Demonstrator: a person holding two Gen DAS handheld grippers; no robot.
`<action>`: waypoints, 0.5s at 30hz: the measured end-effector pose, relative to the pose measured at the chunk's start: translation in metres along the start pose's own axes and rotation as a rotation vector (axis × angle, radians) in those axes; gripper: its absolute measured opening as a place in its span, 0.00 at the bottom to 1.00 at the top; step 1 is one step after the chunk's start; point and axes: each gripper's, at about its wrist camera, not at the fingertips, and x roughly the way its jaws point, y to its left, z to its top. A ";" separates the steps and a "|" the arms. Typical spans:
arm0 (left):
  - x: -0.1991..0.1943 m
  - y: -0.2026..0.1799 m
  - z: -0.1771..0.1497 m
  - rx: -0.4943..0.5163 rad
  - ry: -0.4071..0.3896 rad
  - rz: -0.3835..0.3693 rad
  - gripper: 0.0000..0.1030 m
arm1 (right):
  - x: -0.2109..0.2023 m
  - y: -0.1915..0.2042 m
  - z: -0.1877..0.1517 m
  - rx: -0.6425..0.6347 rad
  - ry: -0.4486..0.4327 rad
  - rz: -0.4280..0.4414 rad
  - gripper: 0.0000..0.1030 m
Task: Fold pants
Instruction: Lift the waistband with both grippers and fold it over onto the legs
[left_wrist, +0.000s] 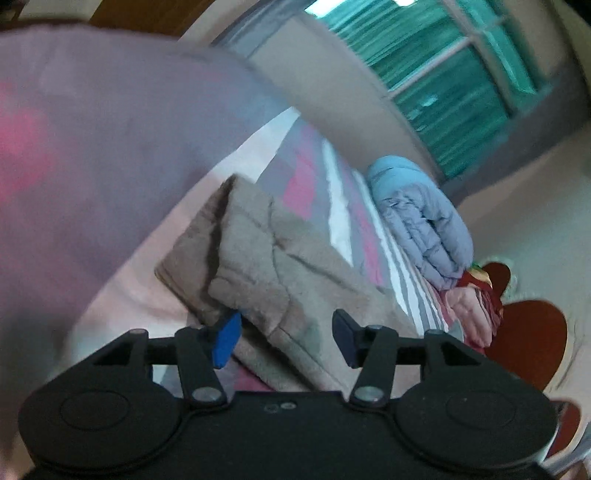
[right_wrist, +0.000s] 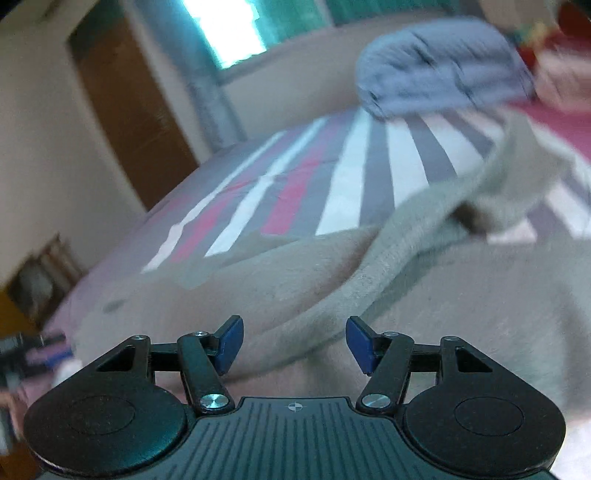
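Beige fleece pants (left_wrist: 280, 258), no lettering

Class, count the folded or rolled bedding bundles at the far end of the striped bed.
2: a blue quilt rolled near the window, and a pink bundle just beyond it. Others may be hidden.

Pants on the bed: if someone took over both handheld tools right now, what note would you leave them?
Left tool: open, nothing pinched, just above the pants.
Right tool: open, nothing pinched, a raised fold of the pants just ahead of it.
Where: tan fleece pants lie in overlapping layers on the striped bedcover; a blue quilt sits further back.
Done: at least one fold looks laid.
Left: the bundle looks uneven; probably smooth it, perhaps fold again.
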 end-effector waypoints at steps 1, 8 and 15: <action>0.007 0.001 0.002 -0.013 0.015 0.001 0.39 | 0.011 -0.004 0.005 0.053 0.016 -0.008 0.60; 0.013 0.007 0.002 -0.030 -0.001 0.053 0.16 | 0.042 -0.049 0.027 0.223 0.076 -0.050 0.08; -0.020 -0.015 0.027 0.105 -0.175 -0.088 0.15 | -0.016 -0.036 0.030 0.111 -0.124 0.044 0.07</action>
